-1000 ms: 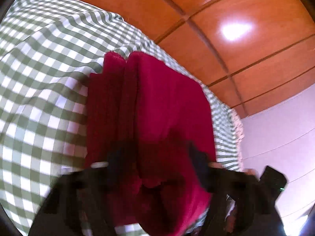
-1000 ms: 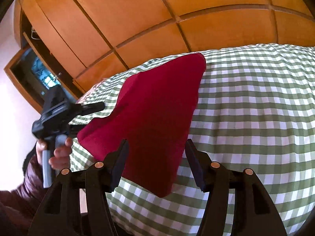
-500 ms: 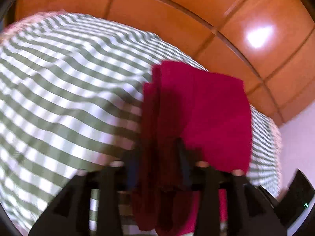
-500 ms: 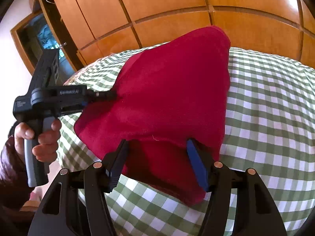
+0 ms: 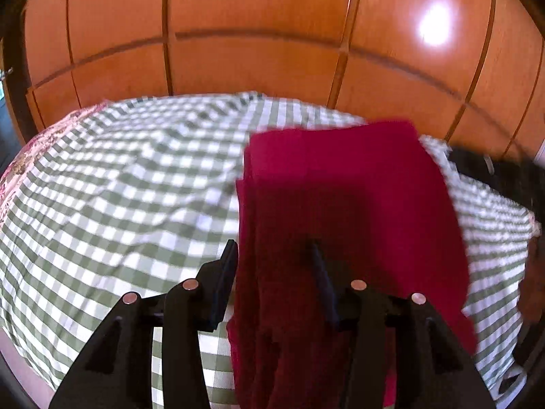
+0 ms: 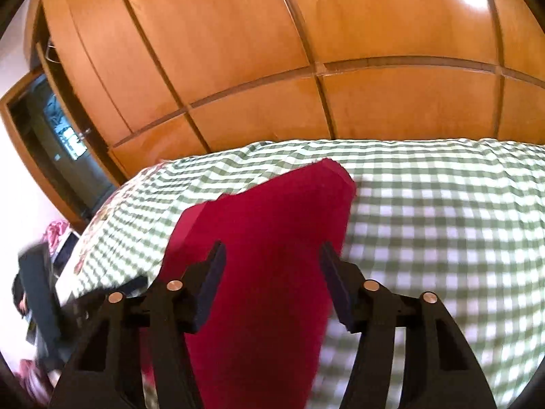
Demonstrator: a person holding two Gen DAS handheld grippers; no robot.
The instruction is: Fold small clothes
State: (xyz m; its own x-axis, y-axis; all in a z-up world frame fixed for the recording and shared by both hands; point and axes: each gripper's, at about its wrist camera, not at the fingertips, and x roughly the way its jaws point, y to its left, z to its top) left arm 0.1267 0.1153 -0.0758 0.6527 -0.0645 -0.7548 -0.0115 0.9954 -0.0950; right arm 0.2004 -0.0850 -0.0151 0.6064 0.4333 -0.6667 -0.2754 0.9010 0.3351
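Observation:
A folded red garment (image 5: 344,204) lies on a green-and-white checked bedspread (image 5: 119,187). In the left wrist view my left gripper (image 5: 272,259) has its fingers apart over the garment's near left edge, and the cloth fills the gap and hangs below. In the right wrist view the garment (image 6: 272,238) lies between the open fingers of my right gripper (image 6: 270,262), which hovers over its near end. The left gripper's body (image 6: 41,293) shows blurred at the far left.
Orange wooden wardrobe doors (image 6: 306,51) stand behind the bed. A dark doorway (image 6: 51,143) is at the left. A pink floral sheet edge (image 5: 30,146) shows at the bed's left side. A dark blurred shape (image 5: 504,177) is at the right.
The left gripper opened and drew back from the garment's edge. The garment dropped from a raised drape to lie flatter on the bed. Both views swung to face the wardrobe.

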